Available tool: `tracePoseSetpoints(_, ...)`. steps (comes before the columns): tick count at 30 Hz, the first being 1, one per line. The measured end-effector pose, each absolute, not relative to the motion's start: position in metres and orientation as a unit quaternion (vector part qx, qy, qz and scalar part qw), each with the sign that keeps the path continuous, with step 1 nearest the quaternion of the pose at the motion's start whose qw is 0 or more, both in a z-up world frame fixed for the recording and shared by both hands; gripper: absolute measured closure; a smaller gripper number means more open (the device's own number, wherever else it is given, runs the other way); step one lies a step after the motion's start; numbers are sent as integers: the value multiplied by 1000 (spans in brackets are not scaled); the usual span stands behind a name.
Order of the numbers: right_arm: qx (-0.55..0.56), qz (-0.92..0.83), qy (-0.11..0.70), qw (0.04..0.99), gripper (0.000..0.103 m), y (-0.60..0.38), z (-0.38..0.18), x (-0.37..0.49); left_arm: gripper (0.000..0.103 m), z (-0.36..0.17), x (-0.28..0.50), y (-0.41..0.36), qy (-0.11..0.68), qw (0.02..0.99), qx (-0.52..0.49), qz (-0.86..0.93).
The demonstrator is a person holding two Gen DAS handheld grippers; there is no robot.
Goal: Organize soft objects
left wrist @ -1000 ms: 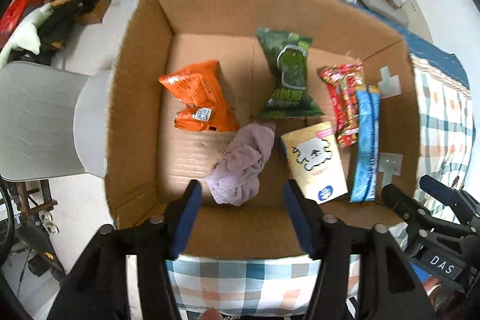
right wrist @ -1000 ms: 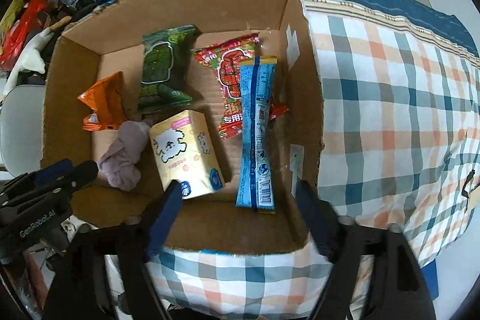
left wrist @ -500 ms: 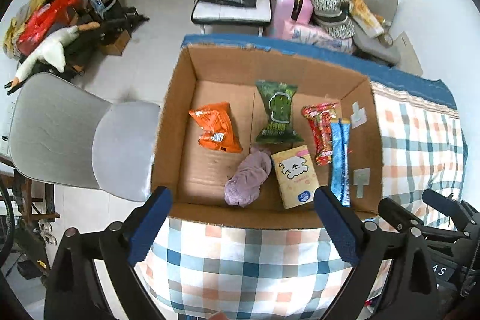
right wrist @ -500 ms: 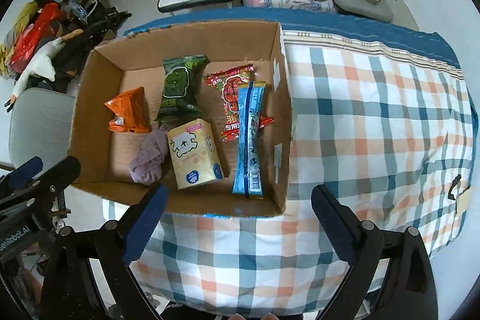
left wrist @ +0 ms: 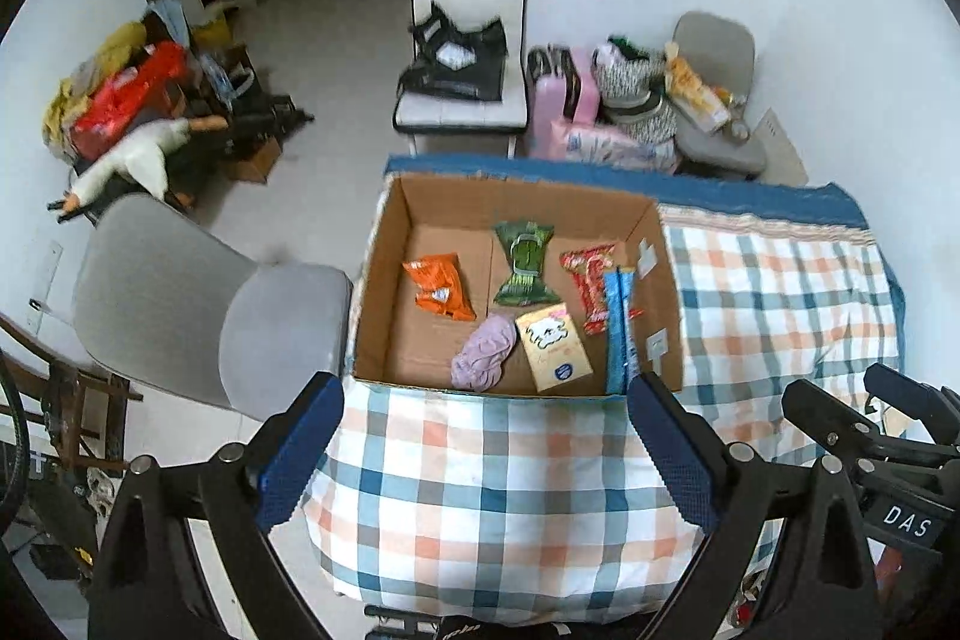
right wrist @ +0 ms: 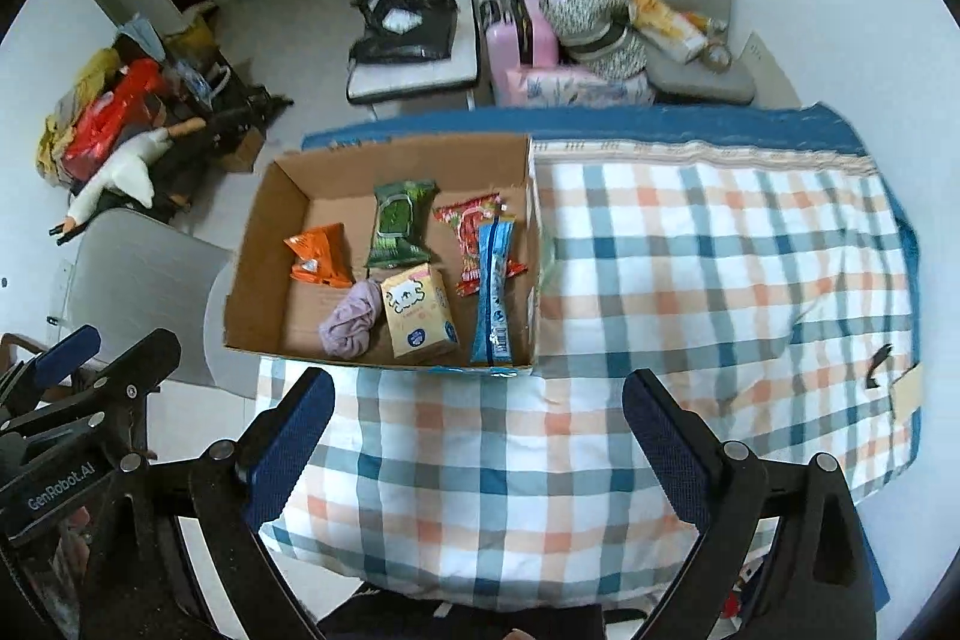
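Box (left wrist: 651,244) sits ahead of and below my tongs, stiff cardboard. Inside, snack packets (left wrist: 522,265), light and slick: pinch their crimped ends. Purple cloth (left wrist: 483,359), floppy: grab mid-bunch. Left tongs (left wrist: 486,451) and right tongs (right wrist: 477,439) gape wide, empty.

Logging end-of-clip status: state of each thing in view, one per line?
Left tongs: open, empty.
Right tongs: open, empty.
Cardboard box: open-topped, on the checked cloth.
Purple cloth: crumpled, in the box.
Yellow carton: lying flat in the box.
Blue packet: flat, by the box's right wall.
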State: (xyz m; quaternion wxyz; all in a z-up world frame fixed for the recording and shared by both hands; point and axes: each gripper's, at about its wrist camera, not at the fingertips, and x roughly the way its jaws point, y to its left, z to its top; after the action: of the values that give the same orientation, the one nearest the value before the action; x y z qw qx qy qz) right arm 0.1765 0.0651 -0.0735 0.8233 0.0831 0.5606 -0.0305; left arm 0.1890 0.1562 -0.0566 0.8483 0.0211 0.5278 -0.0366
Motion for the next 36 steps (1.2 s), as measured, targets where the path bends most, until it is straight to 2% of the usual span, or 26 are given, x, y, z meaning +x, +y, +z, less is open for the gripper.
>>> tracePoseSetpoints(6, 74, -38, 522, 849, 4, 65, -22, 137, 6, -10, 156, 156, 485, 874, 33, -19)
tracePoseSetpoints(16, 45, -64, 468, 880, 4, 70, 34, 104, 6, 23, 127, 163, 453, 891, 34, -3)
tracePoseSetpoints(36, 36, -77, 456, 886, 4, 75, 47, 101, 6, 33, 123, 164, 442, 897, 32, 4)
